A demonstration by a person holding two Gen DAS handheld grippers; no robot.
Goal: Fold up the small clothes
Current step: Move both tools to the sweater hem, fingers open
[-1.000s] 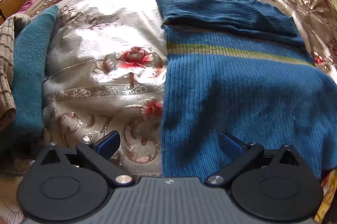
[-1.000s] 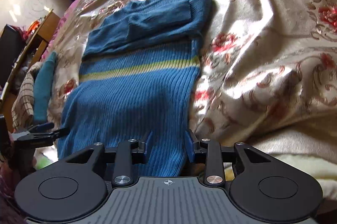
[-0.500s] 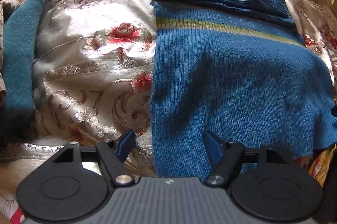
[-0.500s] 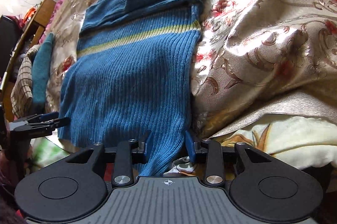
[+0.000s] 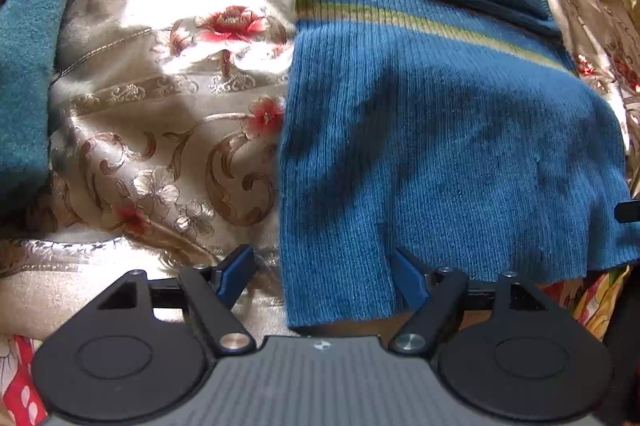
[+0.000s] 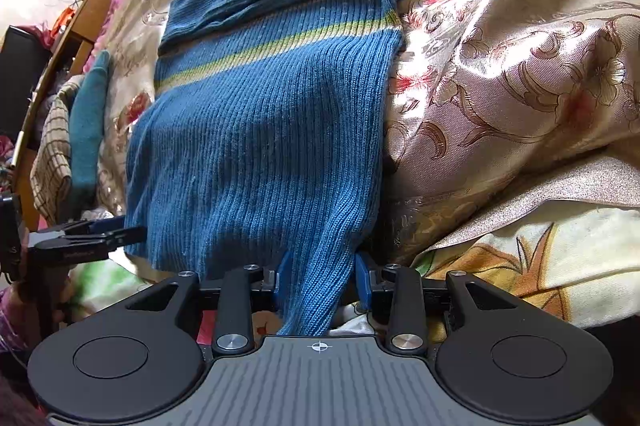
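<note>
A blue ribbed sweater (image 5: pixel 440 129) with a yellow-green stripe lies on the floral bedspread (image 5: pixel 168 97), sleeves folded across its top. Left gripper (image 5: pixel 322 276) fingers spread wide around the hem corner; right gripper (image 6: pixel 322 280) fingers straddle the opposite corner, not clamped.

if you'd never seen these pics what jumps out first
A ribbed blue knit sweater with a yellow-green stripe lies flat across the middle of a shiny floral satin bedspread, its sleeves folded over the top. Both open tools straddle its near hem: the left tool at one corner, the right tool at the other.
</note>
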